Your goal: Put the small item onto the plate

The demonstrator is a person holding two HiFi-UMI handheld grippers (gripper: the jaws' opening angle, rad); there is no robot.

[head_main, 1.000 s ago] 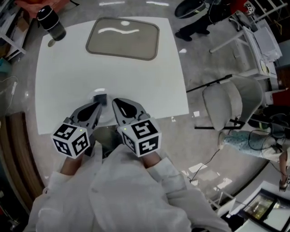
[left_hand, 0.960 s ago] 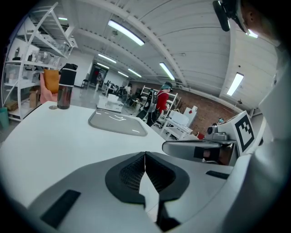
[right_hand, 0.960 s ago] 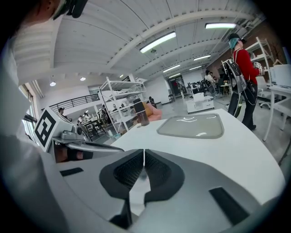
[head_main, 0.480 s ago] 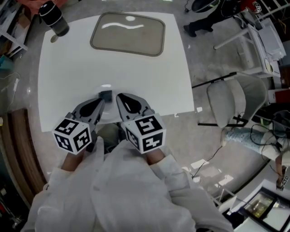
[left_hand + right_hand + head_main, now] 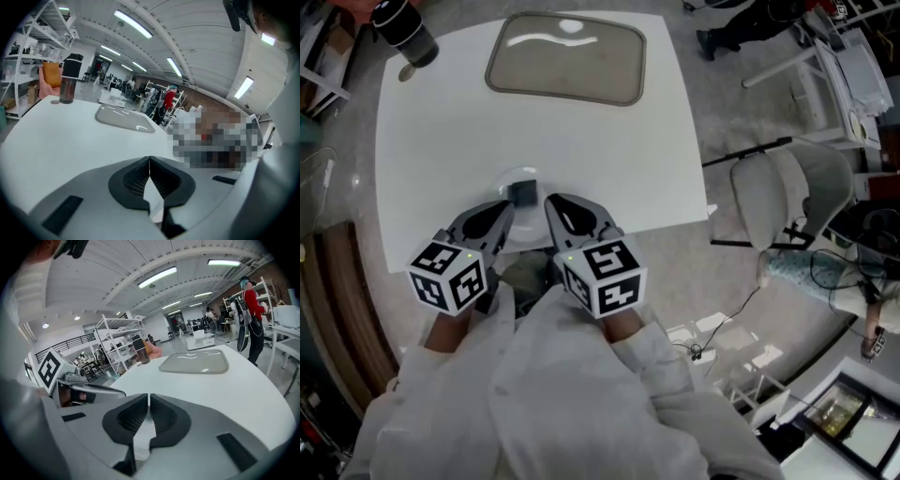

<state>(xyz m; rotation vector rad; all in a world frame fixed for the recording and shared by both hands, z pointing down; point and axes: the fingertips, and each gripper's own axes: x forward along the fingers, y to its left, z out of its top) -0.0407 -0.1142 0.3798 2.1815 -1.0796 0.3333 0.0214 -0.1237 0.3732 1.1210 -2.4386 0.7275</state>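
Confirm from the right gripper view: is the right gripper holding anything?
No, the right gripper has its jaws closed together with nothing between them.

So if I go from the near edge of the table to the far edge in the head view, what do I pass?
left gripper and right gripper, side by side, both shut → small dark item just past their tips → tan tray

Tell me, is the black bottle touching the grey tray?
Apart. The head view shows a stretch of white table between the bottle and the tray.
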